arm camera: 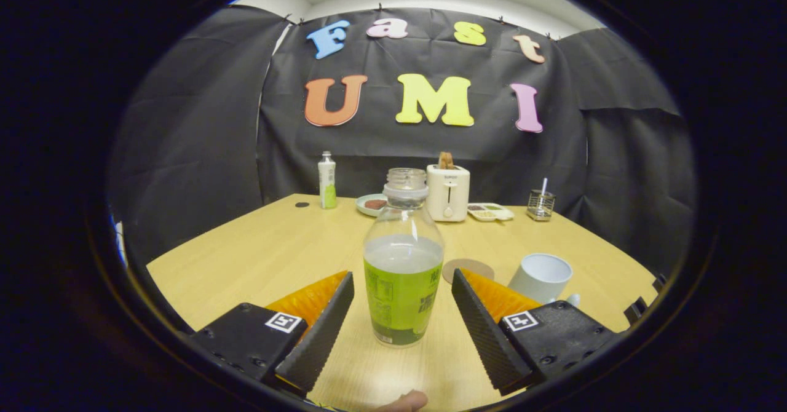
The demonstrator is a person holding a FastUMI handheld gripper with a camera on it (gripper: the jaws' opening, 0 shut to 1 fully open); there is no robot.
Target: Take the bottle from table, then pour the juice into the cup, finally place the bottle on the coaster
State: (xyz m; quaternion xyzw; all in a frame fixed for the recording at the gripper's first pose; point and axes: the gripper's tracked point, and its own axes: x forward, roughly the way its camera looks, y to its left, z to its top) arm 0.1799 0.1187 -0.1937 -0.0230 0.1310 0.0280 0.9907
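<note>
A black cloth wall closes the booth on three sides, with a pale ceiling strip above it. Below stands a light wood counter [258, 258].

Gripper view: the gripper [403, 289] sits low over the near part of the counter, its fingers [320, 332] spread wide. The bottle [403, 264] stands upright between them, uncapped, with a green label and a pale liquid to about mid-height. A clear gap shows on each side of it; neither finger touches it.

Just behind the right finger lies a round flat coaster [467, 269], partly hidden by that finger. Beside it, to the right, a white cup [541, 277] stands with its mouth tilted toward the camera by the lens. Its lower part is hidden behind the finger's body.

Along the far edge of the counter, well apart from the fingers, stand a small white-and-green bottle [327, 180], a plate [371, 204] with something dark on it, a white toaster [448, 192] holding toast, a divided tray [490, 211] and a wire holder [541, 205] with a white stick in it. A small dark disc [301, 204] lies near the small bottle.

A fingertip [406, 401] shows at the near edge, below the bottle.
</note>
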